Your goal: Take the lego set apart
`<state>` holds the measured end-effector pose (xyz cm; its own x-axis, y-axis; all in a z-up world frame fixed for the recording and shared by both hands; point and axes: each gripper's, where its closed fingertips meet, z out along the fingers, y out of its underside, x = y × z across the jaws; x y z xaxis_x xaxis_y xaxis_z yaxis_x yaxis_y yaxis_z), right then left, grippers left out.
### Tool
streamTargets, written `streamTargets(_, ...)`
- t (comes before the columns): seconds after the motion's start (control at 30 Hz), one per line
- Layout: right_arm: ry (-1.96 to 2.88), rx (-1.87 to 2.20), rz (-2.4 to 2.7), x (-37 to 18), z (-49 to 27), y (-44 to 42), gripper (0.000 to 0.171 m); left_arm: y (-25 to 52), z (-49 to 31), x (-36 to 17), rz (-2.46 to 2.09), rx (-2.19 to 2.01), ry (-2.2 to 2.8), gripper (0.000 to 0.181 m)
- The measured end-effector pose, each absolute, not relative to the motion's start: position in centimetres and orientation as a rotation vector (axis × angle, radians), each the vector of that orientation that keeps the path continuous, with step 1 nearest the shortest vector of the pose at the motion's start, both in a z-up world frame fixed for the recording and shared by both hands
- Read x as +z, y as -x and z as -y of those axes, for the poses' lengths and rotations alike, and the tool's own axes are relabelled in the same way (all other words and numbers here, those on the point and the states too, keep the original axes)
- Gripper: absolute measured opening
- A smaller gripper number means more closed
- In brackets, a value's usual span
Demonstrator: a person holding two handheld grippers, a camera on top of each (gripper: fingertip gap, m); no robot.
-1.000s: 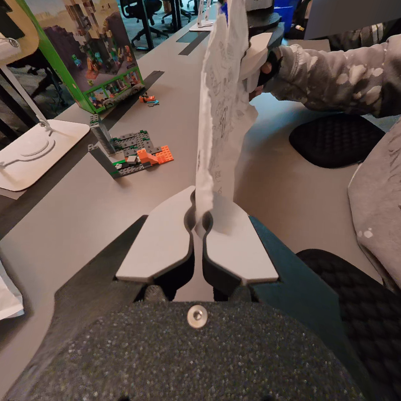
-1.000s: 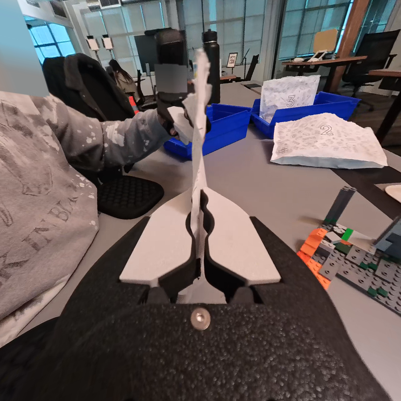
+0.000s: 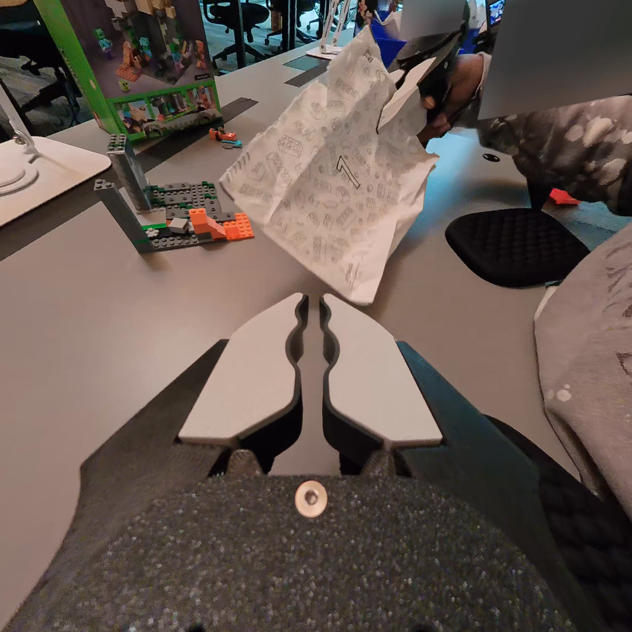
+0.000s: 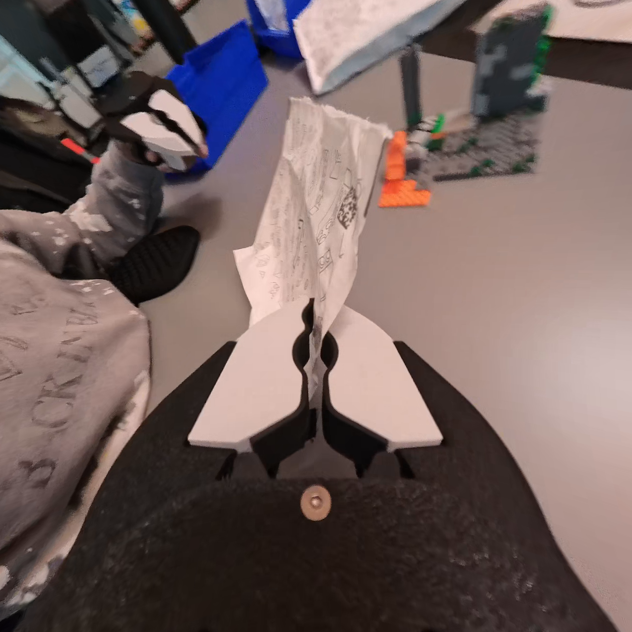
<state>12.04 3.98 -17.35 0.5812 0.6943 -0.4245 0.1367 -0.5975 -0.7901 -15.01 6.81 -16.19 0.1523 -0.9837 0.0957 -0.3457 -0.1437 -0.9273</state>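
The partly built lego set (image 3: 184, 212) stands on the grey table (image 3: 102, 325): a dark grey plate with two grey pillars, green bits and orange bricks. It also shows in the right wrist view (image 4: 478, 147). My left gripper (image 3: 313, 301) is slightly open and empty, low over the table. My right gripper (image 4: 316, 307) is shut on a white printed paper bag (image 4: 318, 212). In the left wrist view the bag (image 3: 328, 191) hangs from the right gripper (image 3: 396, 109), just beyond my left fingertips and right of the set.
The green lego box (image 3: 143, 68) stands behind the set, with small loose pieces (image 3: 225, 136) beside it. A white stand base (image 3: 44, 171) lies at the left and a black pad (image 3: 513, 246) at the right. Blue bins (image 4: 222, 85) and another paper bag (image 4: 359, 37) lie beyond.
My left gripper has let go of the paper bag and moved away from it. The bag, stretched between both grippers before, now hangs from the right gripper alone, which has tilted down toward the table.
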Motion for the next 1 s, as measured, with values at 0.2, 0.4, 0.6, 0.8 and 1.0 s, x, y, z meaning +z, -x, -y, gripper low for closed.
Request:
streamTargets(0.2,2.269,0.691,0.475,-19.9,-5.8,-22.3,0.006,14.1,-7.5,-16.2,-1.295,-0.960,1.614,0.006)
streamTargets(0.4,2.403,0.348,0.349,-22.9,-7.7,-30.0,0.027,14.2,-7.8,-15.9,-1.279,-0.900,1.603,0.006)
streamTargets(0.6,2.442,-0.018,0.363,-23.0,-9.1,-35.8,0.035,15.9,-8.7,-14.2,-1.191,-0.893,1.613,0.006)
streamTargets(0.8,2.444,-0.075,0.310,-22.5,-10.7,-39.7,0.000,16.0,-8.8,-14.2,-1.160,-0.902,1.633,0.005)
streamTargets(1.0,2.319,0.161,-0.188,-20.3,-11.1,-44.2,0.000,15.9,-8.5,-15.1,-1.188,-0.871,1.643,0.006)
